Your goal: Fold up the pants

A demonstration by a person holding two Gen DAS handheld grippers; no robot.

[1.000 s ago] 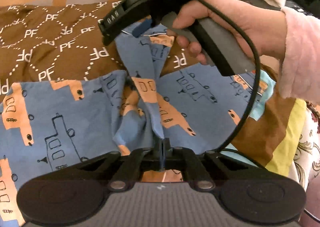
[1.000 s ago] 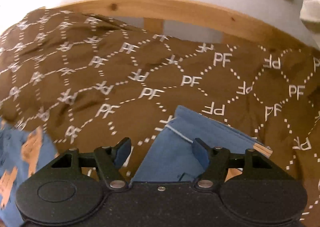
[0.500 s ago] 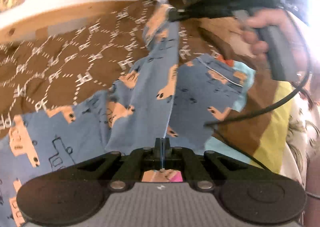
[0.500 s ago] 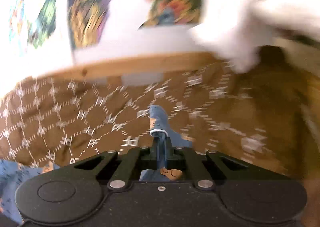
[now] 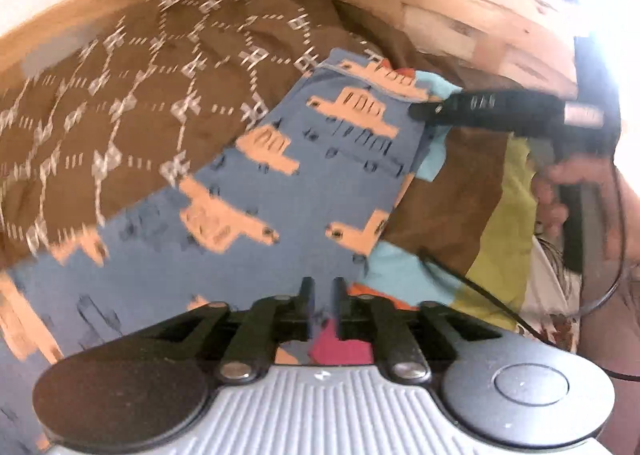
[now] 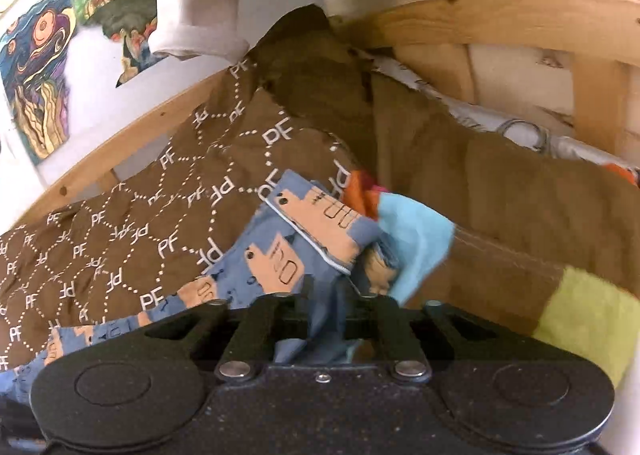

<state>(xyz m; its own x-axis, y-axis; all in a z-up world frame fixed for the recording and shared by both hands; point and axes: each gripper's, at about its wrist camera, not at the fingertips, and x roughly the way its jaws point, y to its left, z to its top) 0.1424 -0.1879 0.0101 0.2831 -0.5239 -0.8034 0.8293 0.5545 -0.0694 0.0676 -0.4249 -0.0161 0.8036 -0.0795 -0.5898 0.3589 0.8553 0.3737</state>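
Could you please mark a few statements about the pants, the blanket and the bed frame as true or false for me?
1. The pants are blue with an orange printed pattern. True.
2. The pants lie on a bare wooden floor. False: they lie on a brown blanket printed with white letters.
3. A wooden bed frame stands behind the blanket. True.
4. The right gripper has no cloth between its fingers. False: pants fabric sits between them as the jaws open.
5. The blanket has a yellow-green patch. True.
6. The left gripper is clamped fully shut. False: a gap shows between its fingers, opening.
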